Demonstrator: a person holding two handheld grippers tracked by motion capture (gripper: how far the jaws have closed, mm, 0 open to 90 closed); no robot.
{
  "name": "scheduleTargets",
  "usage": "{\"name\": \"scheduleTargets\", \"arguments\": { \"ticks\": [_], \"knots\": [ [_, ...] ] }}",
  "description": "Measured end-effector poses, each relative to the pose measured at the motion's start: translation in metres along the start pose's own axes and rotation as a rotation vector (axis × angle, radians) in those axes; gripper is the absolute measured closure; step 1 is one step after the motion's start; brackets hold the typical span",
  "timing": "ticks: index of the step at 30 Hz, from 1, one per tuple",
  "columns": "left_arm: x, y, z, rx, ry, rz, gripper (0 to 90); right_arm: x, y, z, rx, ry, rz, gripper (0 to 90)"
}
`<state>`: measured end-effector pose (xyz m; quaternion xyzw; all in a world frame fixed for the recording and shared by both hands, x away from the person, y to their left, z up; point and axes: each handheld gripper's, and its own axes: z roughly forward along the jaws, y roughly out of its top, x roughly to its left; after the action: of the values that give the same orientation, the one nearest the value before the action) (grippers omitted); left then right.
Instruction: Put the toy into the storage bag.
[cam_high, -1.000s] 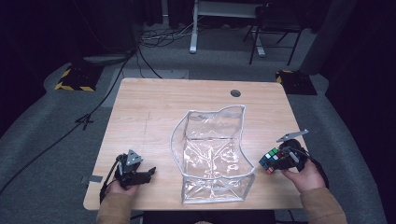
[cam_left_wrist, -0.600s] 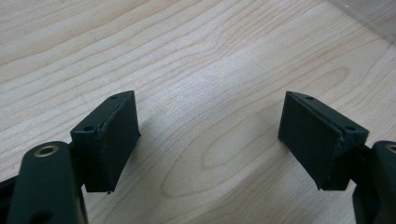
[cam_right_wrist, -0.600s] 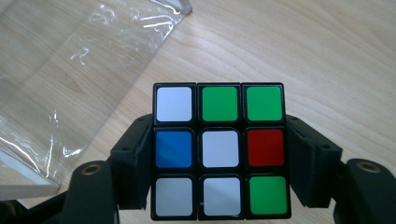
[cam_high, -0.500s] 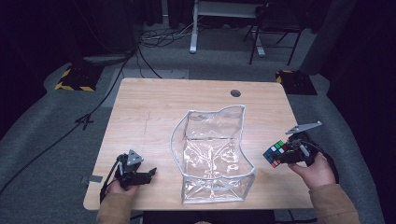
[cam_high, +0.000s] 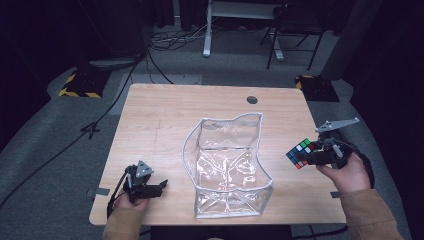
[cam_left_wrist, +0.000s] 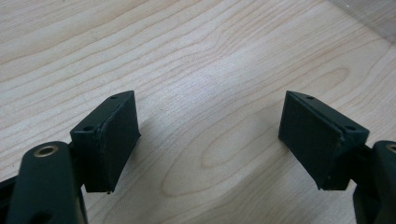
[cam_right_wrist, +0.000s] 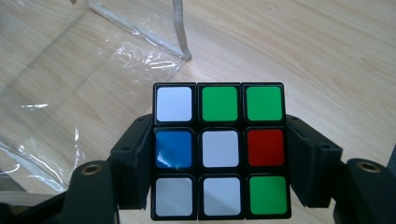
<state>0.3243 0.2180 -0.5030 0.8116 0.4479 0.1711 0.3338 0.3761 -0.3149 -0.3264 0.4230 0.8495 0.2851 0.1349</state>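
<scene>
A scrambled puzzle cube hangs above the table's right side, with my right gripper shut on its two side faces. Its top face shows white, green, blue and red squares. Left of it stands a clear plastic bag with an open top, whose near corner lies just beyond the cube. My left gripper rests low at the table's front left corner, open, with bare wood between its pads.
The wooden table has a round cable hole near its far edge. Grey floor, cables and a chair frame lie beyond it. The person's hands come in at the bottom corners.
My right gripper has risen with the cube, lifting it off the table and slightly to the right. The left gripper has stayed where it was.
</scene>
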Motion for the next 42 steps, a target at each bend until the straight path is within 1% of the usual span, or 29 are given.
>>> {"name": "scheduleTargets", "arguments": {
  "ticks": [5,10,11,14,20,21,22,26,29,32,35,36,39,41,42],
  "knots": [
    [0.000,0.000,0.000,0.000,0.000,0.000,20.4,0.000,0.006,-0.009,-0.014,-0.007,0.002,33.9],
    [0.000,0.000,0.000,0.002,-0.001,-0.001,20.2,0.001,0.011,-0.017,-0.027,-0.007,-0.006,33.8],
    [0.001,0.001,0.000,0.010,-0.008,-0.001,19.9,0.001,0.012,-0.019,-0.030,-0.007,-0.008,33.9],
    [0.001,0.002,0.001,0.007,-0.004,0.000,19.3,0.001,0.017,-0.023,-0.026,-0.002,-0.020,33.9],
    [0.001,0.002,0.002,0.005,-0.003,-0.003,19.0,0.003,0.032,-0.031,-0.038,0.009,-0.056,33.9],
    [0.000,0.002,0.002,0.009,0.007,-0.009,18.8,0.003,0.036,-0.032,-0.042,0.013,-0.064,33.9],
    [0.000,0.002,0.002,0.009,0.007,-0.009,18.8,0.004,0.039,-0.033,-0.045,0.016,-0.071,33.8],
    [0.001,0.003,0.002,0.010,0.007,-0.016,18.8,0.010,0.054,-0.035,-0.052,0.034,-0.092,33.9],
    [0.001,0.003,0.002,0.010,0.008,-0.017,18.8,0.015,0.063,-0.036,-0.052,0.047,-0.119,33.8],
    [0.000,0.003,0.002,0.010,0.008,-0.017,18.8,0.019,0.071,-0.037,-0.044,0.051,-0.133,33.9],
    [0.000,0.003,0.002,0.010,0.008,-0.017,18.8,0.021,0.079,-0.040,-0.051,0.064,-0.146,33.9],
    [0.000,0.003,0.002,0.010,0.009,-0.017,18.9,0.022,0.082,-0.041,-0.052,0.061,-0.160,33.9],
    [0.000,0.002,0.002,0.006,0.014,-0.020,18.8,0.026,0.090,-0.043,-0.059,0.070,-0.178,33.9],
    [0.000,0.003,0.002,0.010,0.010,-0.019,18.8,0.029,0.094,-0.044,-0.062,0.077,-0.193,33.8],
    [0.000,0.003,0.002,0.011,0.010,-0.019,18.8,0.031,0.096,-0.045,-0.055,0.075,-0.199,33.8]
  ]
}}
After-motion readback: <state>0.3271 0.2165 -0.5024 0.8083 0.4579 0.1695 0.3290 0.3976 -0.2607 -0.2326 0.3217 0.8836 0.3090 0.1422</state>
